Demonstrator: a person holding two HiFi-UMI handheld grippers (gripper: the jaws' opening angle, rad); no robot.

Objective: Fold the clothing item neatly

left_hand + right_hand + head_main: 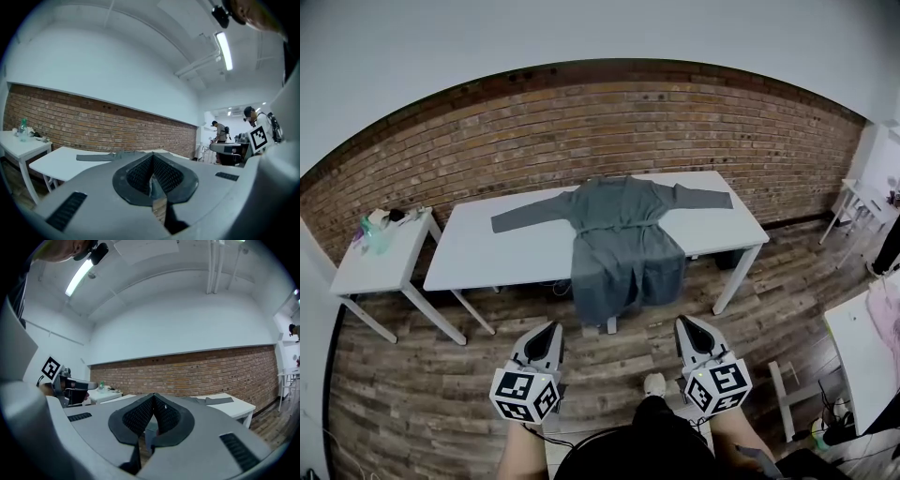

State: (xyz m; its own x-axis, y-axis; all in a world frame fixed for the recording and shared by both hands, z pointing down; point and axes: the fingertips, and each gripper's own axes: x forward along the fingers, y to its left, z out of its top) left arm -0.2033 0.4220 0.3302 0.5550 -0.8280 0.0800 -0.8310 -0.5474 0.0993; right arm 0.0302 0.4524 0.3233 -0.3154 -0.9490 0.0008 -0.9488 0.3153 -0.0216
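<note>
My left tongs and my right tongs are each pressed together with nothing between them. I hold them level, side by side, well short of the work.

The grey robe lies ahead, roughly in line with the gap between the two tongs. It is spread on the white surface with its collar on the side far from me. The left-hand sleeve stretches out past my left tongs' line and the right-hand sleeve past my right. A belt crosses the waist. The skirt, the part nearest my tongs, hangs over the surface's near edge.

I judge that folding hasn't begun, so the step is to close in and take a first hold. I'd spread both tongs before they reach the cloth. Then I'd pinch the hanging skirt low down, one pair of tongs at each side. Lifting both sides together should lay the hem flat up on the surface. A lopsided pull, or letting go early, could let the hanging weight drag the robe off the edge. The sleeves can follow, each folded inward by the tongs on its own side, and the belt should be kept flat so it doesn't bunch.
</note>
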